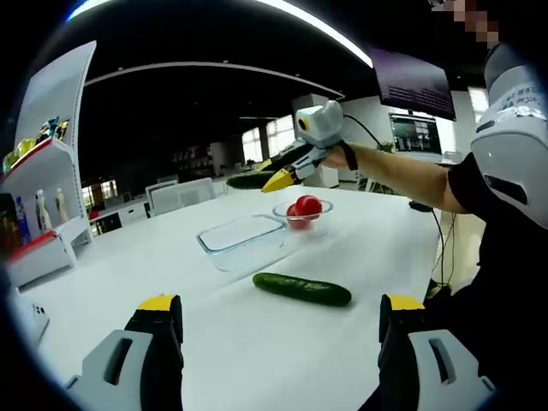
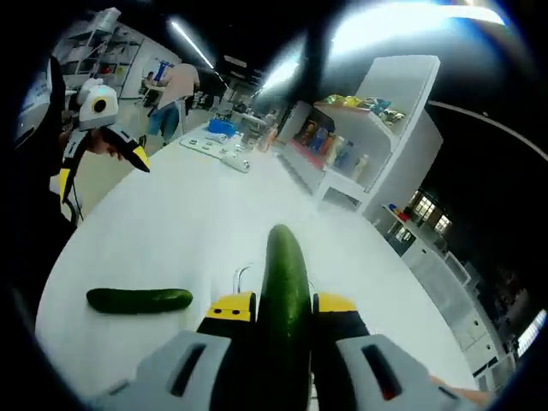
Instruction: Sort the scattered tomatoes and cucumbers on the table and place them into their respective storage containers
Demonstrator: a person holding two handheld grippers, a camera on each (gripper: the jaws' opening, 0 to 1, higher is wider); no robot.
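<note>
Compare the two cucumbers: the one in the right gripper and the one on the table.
The held cucumber is clamped between the right gripper's jaws and raised off the table; the loose cucumber lies flat on the white table, untouched. The held one hangs over the rectangular glass container; the loose one lies beside it, nearer the left gripper. Both are dark green and elongated.

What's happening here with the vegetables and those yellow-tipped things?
A person is sorting vegetables on a white table with a handheld tool in each hand. The right tool is clamped on a cucumber and holds it in the air above the table. The left tool is open and holds nothing. A second cucumber lies on the table beside an empty clear container. Tomatoes already sit in a small glass bowl.
</note>
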